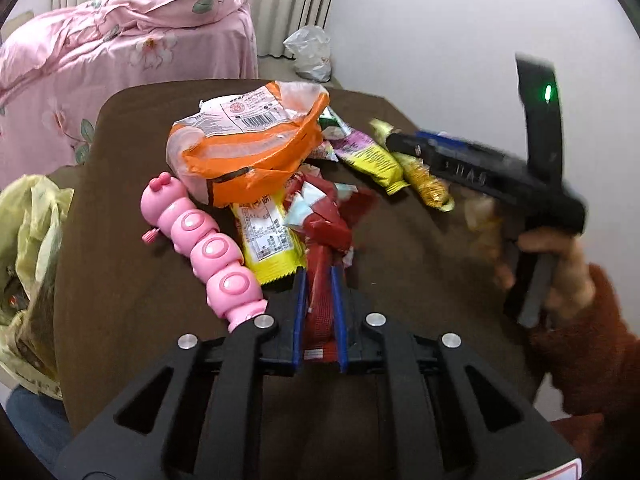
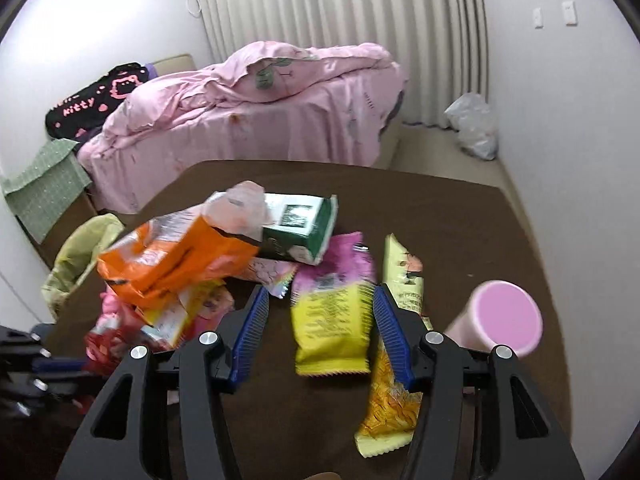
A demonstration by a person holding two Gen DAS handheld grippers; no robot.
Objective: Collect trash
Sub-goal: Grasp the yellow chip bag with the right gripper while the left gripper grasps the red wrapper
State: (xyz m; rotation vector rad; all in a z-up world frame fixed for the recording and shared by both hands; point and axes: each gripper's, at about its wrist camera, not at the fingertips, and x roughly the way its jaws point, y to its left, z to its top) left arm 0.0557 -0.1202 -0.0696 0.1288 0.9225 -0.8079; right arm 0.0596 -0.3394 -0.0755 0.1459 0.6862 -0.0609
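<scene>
On the dark brown bench (image 2: 460, 216) lies a heap of wrappers: one large crumpled orange-and-clear plastic bag (image 1: 248, 140), one green-and-white carton (image 2: 304, 224), one purple-and-yellow snack packet (image 2: 332, 312), one golden-yellow noodle-print packet (image 2: 386, 412), one yellow barcode-printed wrapper (image 1: 268, 240), and one crinkled red foil wrapper (image 1: 324, 248). The left gripper (image 1: 319, 276) has its blue jaws pressed together on the near end of that red wrapper, beside one pink segmented caterpillar toy (image 1: 208, 248). The right gripper (image 2: 320, 300) stands with jaws spread wide, the purple-and-yellow packet lying between them, untouched by either pad. One pink cylindrical cup (image 2: 504, 316) sits near the bench's right edge. One pale yellow-green bag-lined bin (image 1: 28, 264) hangs off the left edge. The bench's far half is open surface.
</scene>
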